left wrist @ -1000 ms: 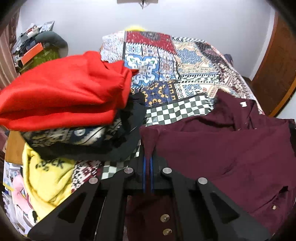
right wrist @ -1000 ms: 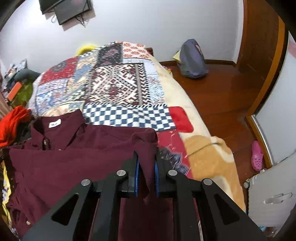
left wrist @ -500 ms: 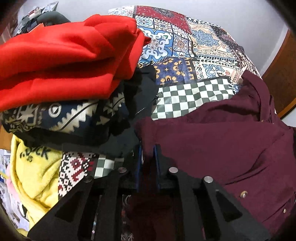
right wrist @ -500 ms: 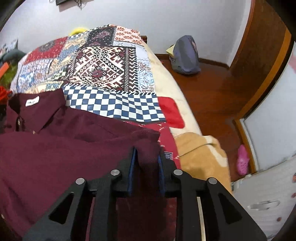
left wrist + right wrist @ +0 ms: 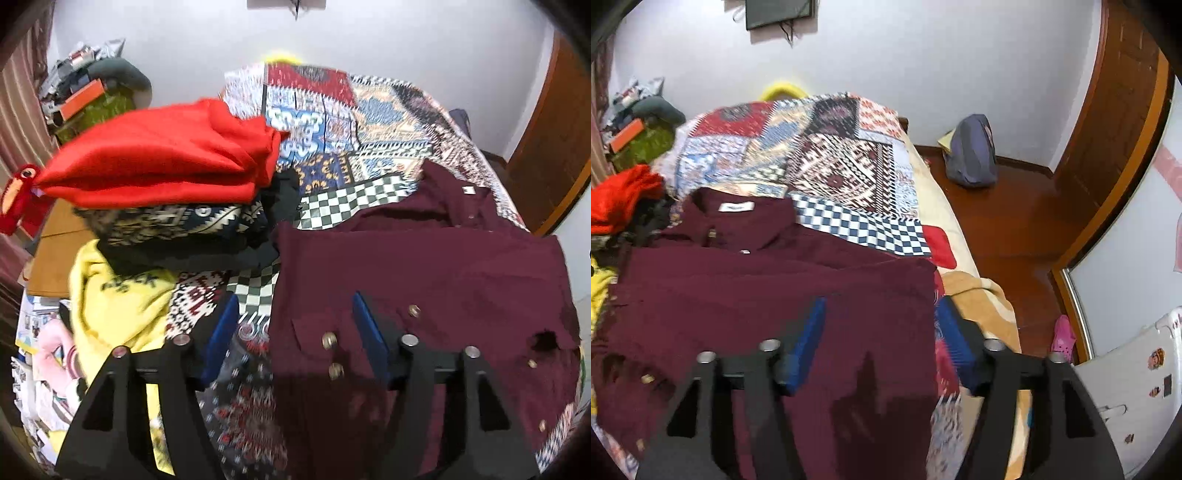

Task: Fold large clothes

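Observation:
A maroon button shirt [image 5: 424,280] lies spread on the patchwork bedspread [image 5: 354,122], collar toward the far end, its lower part folded up over the body. My left gripper [image 5: 295,317] hovers above the shirt's left folded corner, its jaws opening, the blue pads apart and off the cloth. In the right wrist view the same maroon shirt [image 5: 768,291] fills the left half, and my right gripper [image 5: 882,321] hangs over its right edge, jaws opening too, with nothing pressed between the pads.
A pile of folded clothes topped by a red garment [image 5: 162,162] sits left of the shirt, with a yellow garment [image 5: 114,310] below it. The bed's right edge drops to a wooden floor [image 5: 1008,229] with a grey backpack [image 5: 971,155], a pink shoe [image 5: 1062,334] and a white cabinet [image 5: 1130,398].
Both grippers were shut on the shirt's folded corners; now both have let go, spread their jaws and pulled up and back from the cloth, which stays lying folded.

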Tool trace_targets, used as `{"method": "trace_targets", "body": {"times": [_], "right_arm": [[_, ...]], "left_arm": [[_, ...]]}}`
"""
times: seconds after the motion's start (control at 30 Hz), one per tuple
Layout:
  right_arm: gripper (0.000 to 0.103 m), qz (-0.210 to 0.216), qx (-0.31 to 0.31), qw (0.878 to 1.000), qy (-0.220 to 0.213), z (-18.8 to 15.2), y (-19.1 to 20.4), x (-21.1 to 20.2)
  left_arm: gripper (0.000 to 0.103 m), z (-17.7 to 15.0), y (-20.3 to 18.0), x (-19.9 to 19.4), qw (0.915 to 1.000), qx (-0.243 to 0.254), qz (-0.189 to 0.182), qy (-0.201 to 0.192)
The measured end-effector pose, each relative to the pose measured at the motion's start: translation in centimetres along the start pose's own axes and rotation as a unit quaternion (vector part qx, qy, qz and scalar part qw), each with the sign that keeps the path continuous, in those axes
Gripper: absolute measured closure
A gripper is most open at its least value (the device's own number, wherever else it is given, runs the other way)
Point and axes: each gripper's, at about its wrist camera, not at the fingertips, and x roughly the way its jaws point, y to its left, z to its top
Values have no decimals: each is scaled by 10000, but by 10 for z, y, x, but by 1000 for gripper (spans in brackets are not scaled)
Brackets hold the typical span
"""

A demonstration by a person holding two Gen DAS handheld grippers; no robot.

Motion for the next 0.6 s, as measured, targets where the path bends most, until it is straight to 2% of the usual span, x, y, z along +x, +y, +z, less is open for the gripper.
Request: {"method": "trace_targets", "body": {"times": [0.07, 0.27, 0.37, 0.6], "right_arm": [[28, 118, 63, 9999, -88, -8, 2, -18], [28, 347, 103, 9993, 23, -35, 7, -41], [28, 349, 41, 9993, 146, -56, 10, -44], [28, 372, 339, 9965, 662, -108, 7, -34]], "left_arm": [[38, -9, 3, -18, 10000, 55, -31, -71], [28, -45, 2, -51, 9996, 76, -270, 39], [20, -70, 0, -54, 9990, 26, -375, 252], [19, -132, -4, -44, 9939, -309, -665, 823]]}}
